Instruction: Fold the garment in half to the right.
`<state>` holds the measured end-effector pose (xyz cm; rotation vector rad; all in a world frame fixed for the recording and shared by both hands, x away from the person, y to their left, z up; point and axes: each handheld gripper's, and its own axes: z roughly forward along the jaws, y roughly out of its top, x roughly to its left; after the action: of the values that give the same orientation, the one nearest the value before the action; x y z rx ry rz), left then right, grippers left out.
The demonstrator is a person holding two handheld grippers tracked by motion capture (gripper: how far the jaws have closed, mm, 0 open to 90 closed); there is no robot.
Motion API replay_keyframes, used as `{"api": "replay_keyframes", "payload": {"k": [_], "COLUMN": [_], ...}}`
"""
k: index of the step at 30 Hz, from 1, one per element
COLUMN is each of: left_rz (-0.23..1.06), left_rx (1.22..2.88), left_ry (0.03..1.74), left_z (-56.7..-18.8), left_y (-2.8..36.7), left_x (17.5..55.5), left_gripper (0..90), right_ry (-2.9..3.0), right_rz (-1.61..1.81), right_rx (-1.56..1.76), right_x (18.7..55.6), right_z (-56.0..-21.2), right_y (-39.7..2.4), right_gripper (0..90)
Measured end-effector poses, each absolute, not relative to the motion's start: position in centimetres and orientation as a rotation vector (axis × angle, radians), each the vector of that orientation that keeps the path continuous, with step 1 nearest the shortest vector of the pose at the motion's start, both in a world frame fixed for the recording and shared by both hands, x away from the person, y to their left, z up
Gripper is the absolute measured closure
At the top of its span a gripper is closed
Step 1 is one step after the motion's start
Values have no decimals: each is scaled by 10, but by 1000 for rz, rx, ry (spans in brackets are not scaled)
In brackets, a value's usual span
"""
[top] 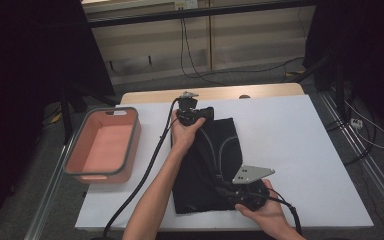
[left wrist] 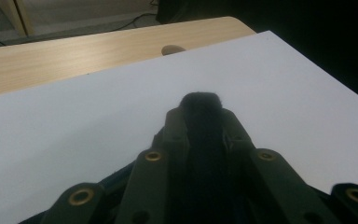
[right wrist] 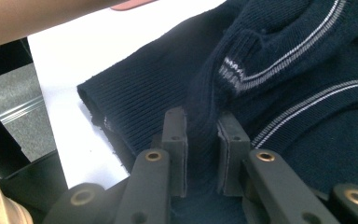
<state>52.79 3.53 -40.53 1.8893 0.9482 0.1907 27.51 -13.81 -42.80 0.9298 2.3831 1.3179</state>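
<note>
My left tongs (left wrist: 200,126) are clenched on a fold of the dark knit sweater (top: 207,165) at its far edge, a nub of black fabric poking out past the tips. My right tongs (right wrist: 201,140) pinch a ridge of the same garment at its near end, pads pressing a bunched fold. I judge I hold both ends this way so the cloth stays taut and square while I fold or flatten it.

The sweater lies folded lengthwise in the middle of the tabletop (top: 300,150), between my two hands. It is a ribbed navy wool-like knit, soft and slack, with thin pale stripes curving along the cuff and seams. The tabletop is smooth and white over pale wood. A salmon-pink tub (top: 102,145) with a grey rim, rounded corners and shallow walls, sits well apart to the left.
</note>
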Motion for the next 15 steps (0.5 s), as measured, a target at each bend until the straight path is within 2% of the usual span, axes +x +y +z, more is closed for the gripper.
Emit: {"api": "replay_keyframes", "payload": {"k": [15], "left_rz": [183], "left_rx": [1931], "left_ry": [959], "left_z": [-424], "left_y": [14], "left_x": [530], "left_gripper": [751], "right_ry": [2402], "right_rz": [1280], "right_rx": [947], "right_x": [272], "right_z": [-437], "right_y": [-146], "right_gripper": [760]}}
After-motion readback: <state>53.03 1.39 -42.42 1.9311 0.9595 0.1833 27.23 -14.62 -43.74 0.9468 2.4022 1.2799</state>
